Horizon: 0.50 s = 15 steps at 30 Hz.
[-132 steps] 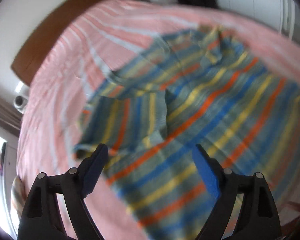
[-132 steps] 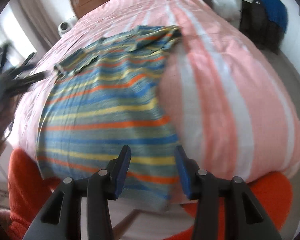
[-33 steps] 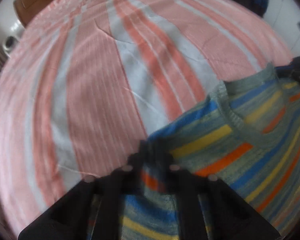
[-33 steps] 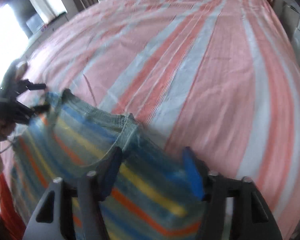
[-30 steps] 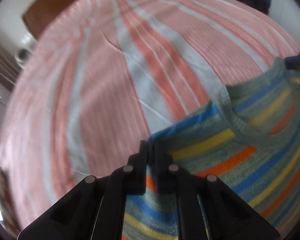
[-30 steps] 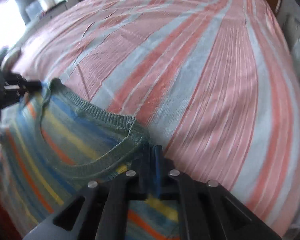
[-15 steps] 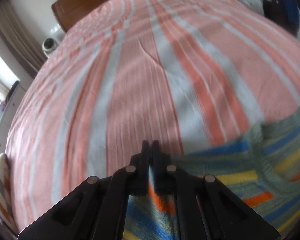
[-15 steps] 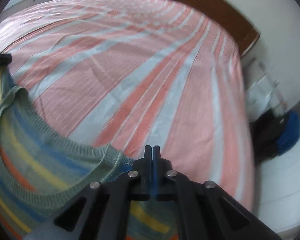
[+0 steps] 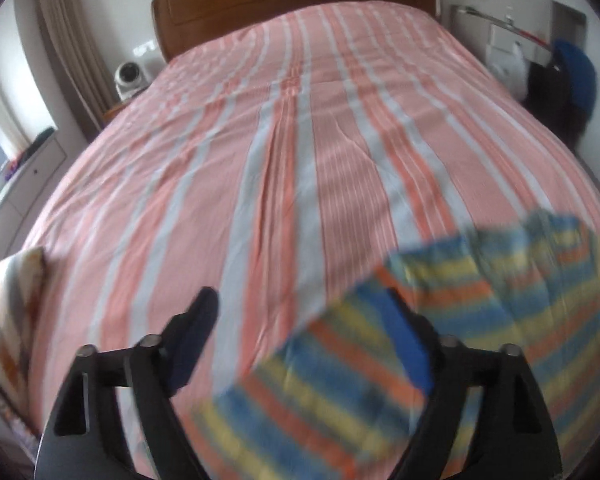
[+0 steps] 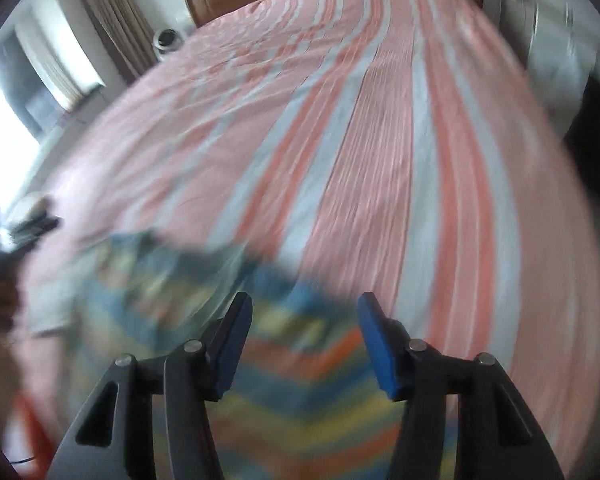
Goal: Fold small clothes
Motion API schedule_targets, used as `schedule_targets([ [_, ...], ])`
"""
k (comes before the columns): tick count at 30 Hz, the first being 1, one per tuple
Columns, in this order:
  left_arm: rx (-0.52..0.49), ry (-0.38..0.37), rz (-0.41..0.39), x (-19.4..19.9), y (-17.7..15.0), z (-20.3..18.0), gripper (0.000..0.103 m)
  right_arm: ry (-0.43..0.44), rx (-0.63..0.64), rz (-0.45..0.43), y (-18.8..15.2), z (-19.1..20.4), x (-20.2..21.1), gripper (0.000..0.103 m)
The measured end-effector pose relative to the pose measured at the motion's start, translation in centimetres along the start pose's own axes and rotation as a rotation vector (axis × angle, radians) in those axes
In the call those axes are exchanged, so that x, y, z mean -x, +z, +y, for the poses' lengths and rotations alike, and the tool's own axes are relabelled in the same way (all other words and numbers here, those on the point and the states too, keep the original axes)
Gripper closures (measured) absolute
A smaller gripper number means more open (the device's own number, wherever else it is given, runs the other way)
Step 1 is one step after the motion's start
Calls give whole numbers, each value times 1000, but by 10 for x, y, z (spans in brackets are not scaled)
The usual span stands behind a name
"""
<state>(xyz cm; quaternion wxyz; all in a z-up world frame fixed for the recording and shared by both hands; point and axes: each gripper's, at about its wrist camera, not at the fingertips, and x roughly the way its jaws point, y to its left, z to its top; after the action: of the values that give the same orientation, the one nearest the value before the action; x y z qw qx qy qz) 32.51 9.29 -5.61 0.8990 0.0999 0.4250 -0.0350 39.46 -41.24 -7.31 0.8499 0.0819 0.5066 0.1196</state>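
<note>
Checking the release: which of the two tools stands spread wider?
The left tool: its jaws gape wider than the right tool's. Both are opening, clear of the striped sweater.

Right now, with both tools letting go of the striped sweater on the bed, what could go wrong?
Both tools' jaws are opening, so the blurred, multicoloured striped knit sweater may land crooked on the pink-and-white striped bedspread. It also lies near the bed's front edge and could slide off.
</note>
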Motion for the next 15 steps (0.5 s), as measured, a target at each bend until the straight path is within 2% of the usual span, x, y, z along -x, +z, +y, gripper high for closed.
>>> schedule_targets([
  [1, -11, 5, 3, 12, -16, 1, 14, 31, -44, 31, -22, -10, 7, 48],
  [3, -31, 6, 39, 32, -56, 3, 13, 31, -131, 88, -63, -33, 7, 48],
  [4, -34, 8, 61, 40, -74, 3, 13, -9, -169, 112, -82, -48, 7, 48],
  [6, -30, 36, 95, 56, -113, 4, 14, -169, -233, 137, -127, -86, 14, 50],
  [7, -18, 51, 102, 64, -129, 6, 14, -223, -235, 124, -139, -95, 22, 61],
  [8, 3, 48, 107, 75, -147, 6, 14, -295, -223, 86, -155, -99, 41, 67],
  [10, 52, -23, 101, 96, -174, 0, 13, -391, -193, 15, -176, -88, 71, 65],
  [12, 71, -112, 95, 112, -196, -23, 13, -351, -142, -44, -198, -57, 97, 63],
  [15, -4, -204, 103, 116, -217, -76, 13, -174, -72, -63, -232, 7, 105, 62],
])
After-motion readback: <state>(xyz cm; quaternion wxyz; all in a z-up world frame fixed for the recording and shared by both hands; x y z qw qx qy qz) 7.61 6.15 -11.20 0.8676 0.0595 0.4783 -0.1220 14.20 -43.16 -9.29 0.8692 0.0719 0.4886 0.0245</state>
